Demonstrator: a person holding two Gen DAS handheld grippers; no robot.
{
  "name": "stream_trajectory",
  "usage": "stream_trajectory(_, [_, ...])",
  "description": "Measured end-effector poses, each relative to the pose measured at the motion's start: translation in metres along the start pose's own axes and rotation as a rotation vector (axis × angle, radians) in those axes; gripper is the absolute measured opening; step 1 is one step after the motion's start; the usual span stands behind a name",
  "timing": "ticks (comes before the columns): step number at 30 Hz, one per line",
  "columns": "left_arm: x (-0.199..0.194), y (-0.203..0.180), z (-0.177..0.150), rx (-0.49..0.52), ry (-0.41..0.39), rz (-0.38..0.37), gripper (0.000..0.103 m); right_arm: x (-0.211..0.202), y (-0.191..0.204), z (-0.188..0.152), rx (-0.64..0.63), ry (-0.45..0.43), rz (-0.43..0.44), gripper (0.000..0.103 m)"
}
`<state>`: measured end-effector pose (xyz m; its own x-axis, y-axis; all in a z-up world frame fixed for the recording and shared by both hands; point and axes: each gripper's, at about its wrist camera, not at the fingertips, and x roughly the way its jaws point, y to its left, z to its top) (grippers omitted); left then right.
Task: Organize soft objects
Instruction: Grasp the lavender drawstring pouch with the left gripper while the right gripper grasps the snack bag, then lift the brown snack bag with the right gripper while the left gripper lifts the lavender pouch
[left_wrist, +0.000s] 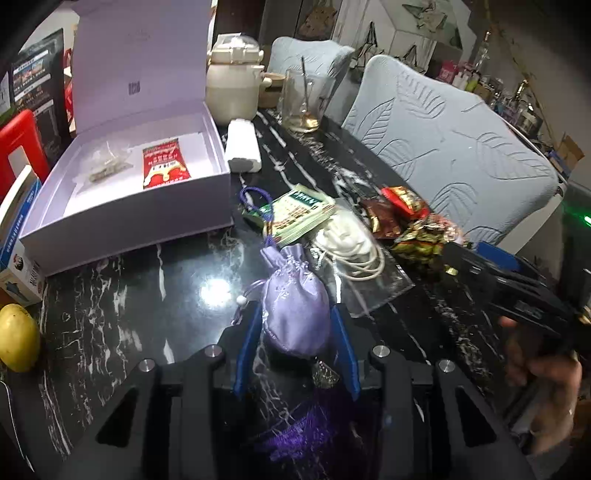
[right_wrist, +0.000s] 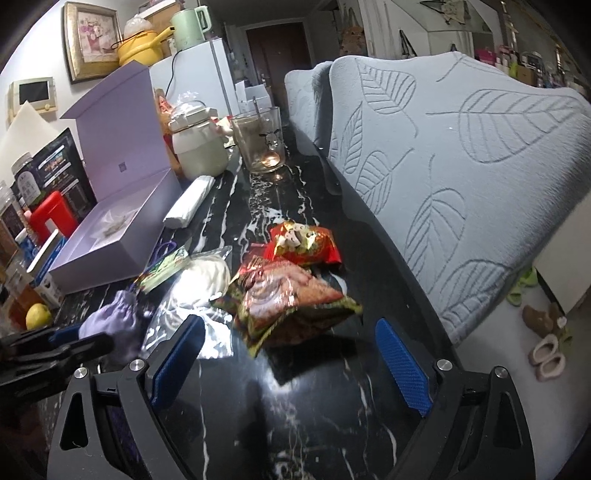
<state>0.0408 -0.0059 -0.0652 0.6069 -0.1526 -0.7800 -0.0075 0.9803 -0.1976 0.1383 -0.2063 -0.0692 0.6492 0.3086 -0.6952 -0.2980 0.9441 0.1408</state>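
A lilac satin pouch (left_wrist: 291, 295) with a purple tassel (left_wrist: 306, 424) lies on the black marble table, and my left gripper (left_wrist: 295, 314) is shut on it, a blue pad against each side. The same pouch (right_wrist: 110, 317) shows blurred in the right wrist view. An open lilac box (left_wrist: 122, 206) stands to the left, holding a red sachet (left_wrist: 162, 168) and a clear bag. My right gripper (right_wrist: 291, 354) is open, its blue pads wide apart just short of a brown snack packet (right_wrist: 288, 295). Behind that lies a red packet (right_wrist: 303, 243). A white item in a clear bag (left_wrist: 347, 236) and a stack of green sachets (left_wrist: 299, 218) lie between.
A lemon (left_wrist: 18, 338) sits at the table's left edge. A cream pot (left_wrist: 232, 85), a glass with a spoon (left_wrist: 301, 99) and a white roll (left_wrist: 242, 146) stand at the back. Grey leaf-pattern chairs (left_wrist: 450, 147) line the right side. A hand (left_wrist: 543, 373) holds the right gripper.
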Motion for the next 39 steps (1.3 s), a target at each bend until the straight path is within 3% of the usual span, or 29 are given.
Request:
stream_trajectory(8, [-0.011,-0.006,-0.008,0.031,-0.007,-0.010,0.039,0.022,0.007,0.013,-0.067,0.017,0.014,0.100])
stream_trajectory(13, [-0.005,0.001,-0.005,-0.013,0.001,-0.042,0.039,0.033,0.007,0.015,-0.081,0.048,0.008,0.099])
stream_trajectory(14, [-0.004,0.003,-0.005,-0.021,0.000,-0.043,0.039,0.033,0.007,0.015,-0.085,0.047,0.002,0.096])
stream_trajectory(16, [-0.003,0.004,-0.004,-0.027,0.000,-0.036,0.039,0.032,0.008,0.013,-0.098,0.043,-0.014,0.079])
stream_trajectory(17, [-0.001,0.006,-0.003,-0.028,0.007,-0.023,0.039,0.031,0.007,0.012,-0.100,0.043,-0.008,0.078])
stream_trajectory(18, [0.000,0.006,-0.002,-0.028,0.015,-0.012,0.039,0.029,0.006,0.012,-0.095,0.037,0.006,0.069])
stream_trajectory(22, [0.014,0.013,-0.001,-0.044,0.063,0.022,0.039,0.023,0.006,0.009,-0.085,0.046,0.030,0.058])
stream_trajectory(36, [0.022,0.009,0.004,-0.021,0.049,0.010,0.040,-0.022,-0.008,-0.027,-0.018,0.102,0.021,0.057])
stream_trajectory(37, [0.023,0.009,0.003,-0.019,0.053,0.011,0.046,-0.025,-0.007,-0.030,-0.021,0.101,0.014,0.057])
stream_trajectory(39, [0.025,0.008,0.002,-0.024,0.060,0.009,0.068,-0.028,-0.006,-0.034,-0.021,0.099,0.005,0.057])
